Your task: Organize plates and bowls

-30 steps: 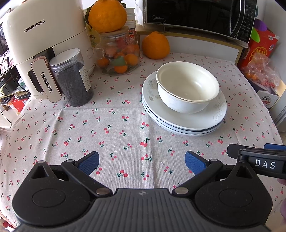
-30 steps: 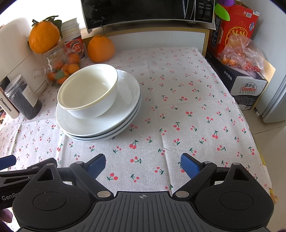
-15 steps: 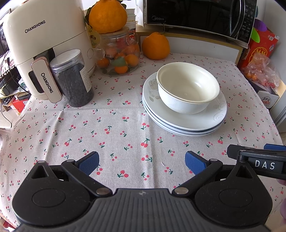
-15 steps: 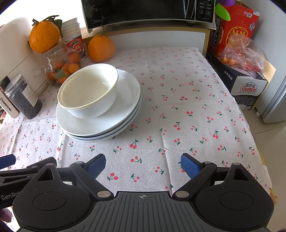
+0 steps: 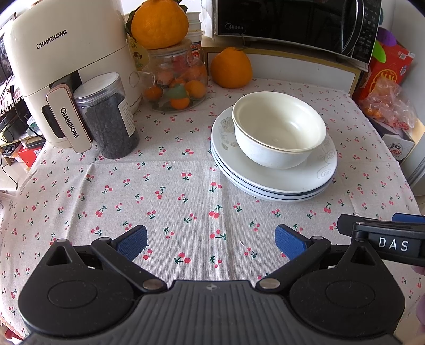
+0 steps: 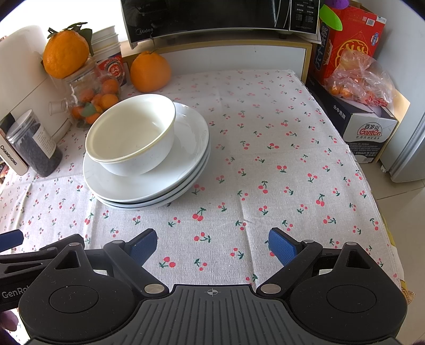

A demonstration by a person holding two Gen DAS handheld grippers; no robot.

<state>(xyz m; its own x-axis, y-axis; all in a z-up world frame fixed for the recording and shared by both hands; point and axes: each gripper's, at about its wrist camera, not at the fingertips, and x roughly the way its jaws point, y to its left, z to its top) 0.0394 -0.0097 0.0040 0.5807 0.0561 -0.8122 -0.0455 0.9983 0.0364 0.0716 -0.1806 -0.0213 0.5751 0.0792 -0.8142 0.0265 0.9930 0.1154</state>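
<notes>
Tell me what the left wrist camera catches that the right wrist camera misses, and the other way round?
Only the left view shows the whole white air fryer with its brand name across the front. Only the right view shows the water carton and the floor beside the table. Both show the nested bowls on the stacked plates, the dark jar, the microwave, and both open grippers: left gripper, right gripper.

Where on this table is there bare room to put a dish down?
Bare cloth lies right of the plate stack, out to the table's edge, and in front of it. The back left corner is crowded: dark jar, fruit jar, white appliance.
</notes>
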